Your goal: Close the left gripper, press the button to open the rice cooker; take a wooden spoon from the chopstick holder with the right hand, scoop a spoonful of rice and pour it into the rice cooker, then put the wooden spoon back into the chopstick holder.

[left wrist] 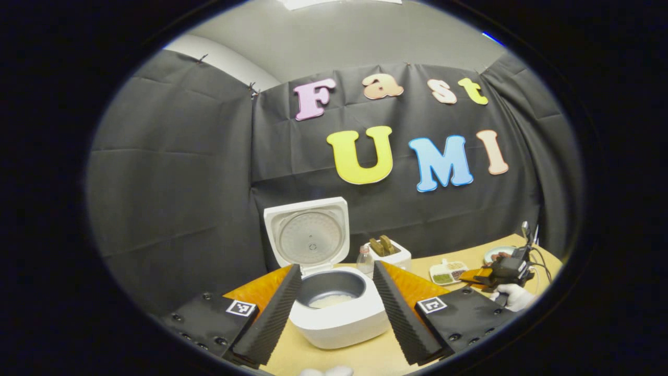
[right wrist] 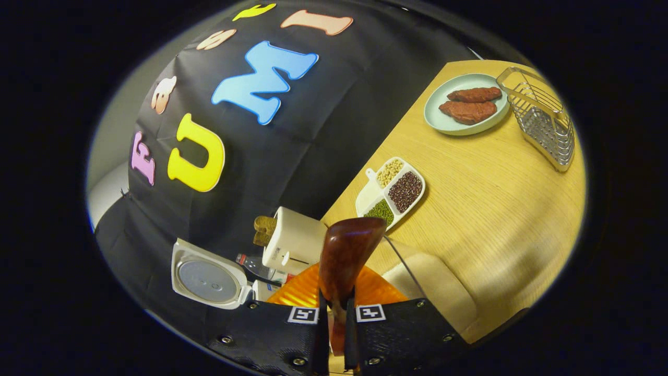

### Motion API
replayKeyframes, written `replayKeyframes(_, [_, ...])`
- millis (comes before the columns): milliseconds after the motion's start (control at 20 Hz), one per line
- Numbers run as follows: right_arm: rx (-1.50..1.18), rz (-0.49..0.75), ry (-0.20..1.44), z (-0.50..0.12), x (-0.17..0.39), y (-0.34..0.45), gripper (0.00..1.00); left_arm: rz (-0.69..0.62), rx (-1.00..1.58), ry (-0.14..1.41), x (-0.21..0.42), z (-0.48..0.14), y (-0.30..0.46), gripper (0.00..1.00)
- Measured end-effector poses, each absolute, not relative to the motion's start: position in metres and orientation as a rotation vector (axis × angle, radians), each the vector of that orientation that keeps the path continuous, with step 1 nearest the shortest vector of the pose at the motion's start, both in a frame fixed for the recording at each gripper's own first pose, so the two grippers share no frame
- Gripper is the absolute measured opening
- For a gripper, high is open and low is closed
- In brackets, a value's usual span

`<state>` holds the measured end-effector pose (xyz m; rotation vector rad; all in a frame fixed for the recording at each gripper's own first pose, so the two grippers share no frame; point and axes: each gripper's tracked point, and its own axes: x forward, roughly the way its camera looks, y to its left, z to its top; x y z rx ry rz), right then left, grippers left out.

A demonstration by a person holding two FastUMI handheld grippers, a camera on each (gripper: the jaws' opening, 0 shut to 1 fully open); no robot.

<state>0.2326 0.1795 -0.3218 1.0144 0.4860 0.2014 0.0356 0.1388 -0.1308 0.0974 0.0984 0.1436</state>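
1. White rice cooker (left wrist: 339, 308) sits on the pale wooden table (left wrist: 365, 357), lid (left wrist: 309, 235) standing upright and open; the grey inner pot holds a shallow layer of white rice (left wrist: 330, 300).
2. Left gripper (left wrist: 334, 308) hangs near the cooker, jaws spread wide on either side of the pot, holding nothing.
3. Left gripper view: right gripper (left wrist: 482, 279) far right, held by a white-gloved hand (left wrist: 514, 296); its jaw state cannot be told from there.
4. Right gripper view: right gripper (right wrist: 336, 324) is clamped on the handle of the dark brown wooden spoon (right wrist: 347, 256), both fingers pressing it, bowl pointing away from the camera.
5. White chopstick holder (right wrist: 292, 240) stands just right of the open lid (right wrist: 209, 279).
6. Right gripper view adds: white divided dish of beans (right wrist: 391, 190), pale green plate (right wrist: 436, 122) with two brown pieces, wire basket (right wrist: 543, 122) at far right.
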Motion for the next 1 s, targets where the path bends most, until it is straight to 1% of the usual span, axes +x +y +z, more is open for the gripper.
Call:
replayKeyframes(150, [1.101,0.178,0.463,-0.314,0.234,0.163,0.12,0.138,0.106,0.092,0.037,-0.129,0.138,0.99])
replayKeyframes(200, [1.101,0.172,0.461,-0.313,0.233,0.161,0.12,0.136,0.103,0.094,0.038,-0.128,0.138,0.93])
replayKeyframes(250, [1.094,0.174,0.451,-0.309,0.234,0.158,0.12,0.133,0.099,0.093,0.039,-0.130,0.137,0.93])
replayKeyframes(300, [1.092,0.175,0.447,-0.305,0.232,0.156,0.12,0.133,0.098,0.092,0.039,-0.129,0.137,0.99])
replayKeyframes(400, [1.103,0.173,0.434,-0.291,0.232,0.153,0.12,0.134,0.098,0.094,0.042,-0.130,0.138,0.99])
replayKeyframes(450, [1.110,0.175,0.427,-0.284,0.233,0.152,0.12,0.135,0.096,0.094,0.042,-0.132,0.138,0.93])
replayKeyframes(600, [1.135,0.180,0.406,-0.253,0.235,0.156,0.12,0.137,0.094,0.101,0.040,-0.137,0.142,0.96])
replayKeyframes(650, [1.140,0.186,0.405,-0.240,0.236,0.161,0.12,0.143,0.103,0.099,0.037,-0.137,0.144,0.93])
replayKeyframes(700, [1.137,0.200,0.402,-0.225,0.236,0.169,0.11,0.146,0.113,0.091,0.033,-0.135,0.146,0.99])
replayKeyframes(850, [1.114,0.242,0.399,-0.183,0.240,0.201,0.11,0.133,0.129,0.077,0.021,-0.135,0.144,0.99])
replayKeyframes(1000, [1.123,0.281,0.414,-0.147,0.242,0.248,0.11,0.130,0.084,0.090,0.012,-0.145,0.146,0.99])
